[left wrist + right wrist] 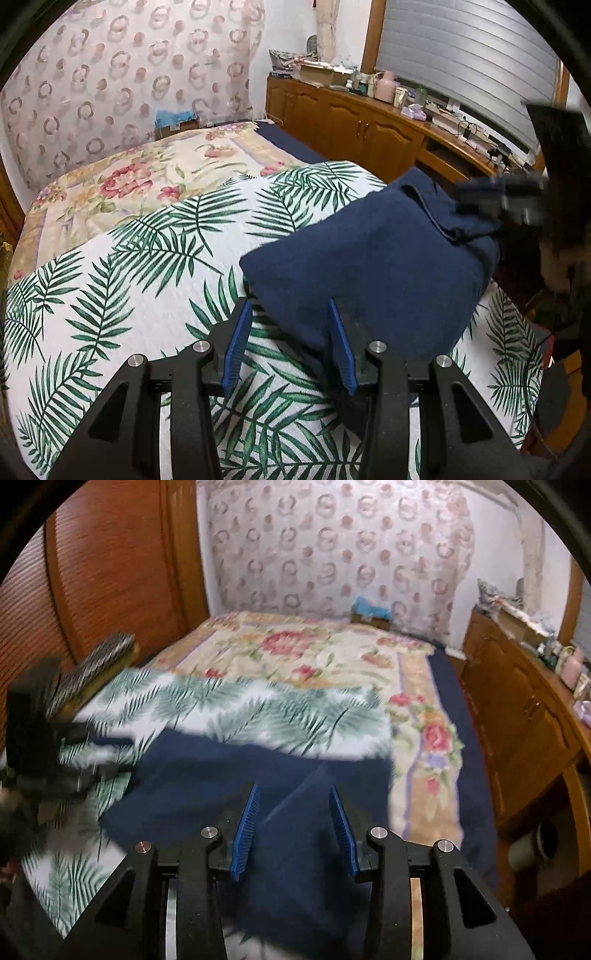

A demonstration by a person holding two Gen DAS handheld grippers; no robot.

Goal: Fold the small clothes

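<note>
Centrally, a navy garment [369, 258] lay on a leaf-print bed [129, 295]; left tongs [291, 314] and right tongs [293, 797] both stood spread, pinching nothing.

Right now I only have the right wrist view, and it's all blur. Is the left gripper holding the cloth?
Observer: No. The left gripper is open. The near edge of the cloth lies between its pads, not pinched.
Operator: Is the cloth flat?
Observer: Mostly. A rumpled flap sits on its far right part, close to the right gripper.
</note>
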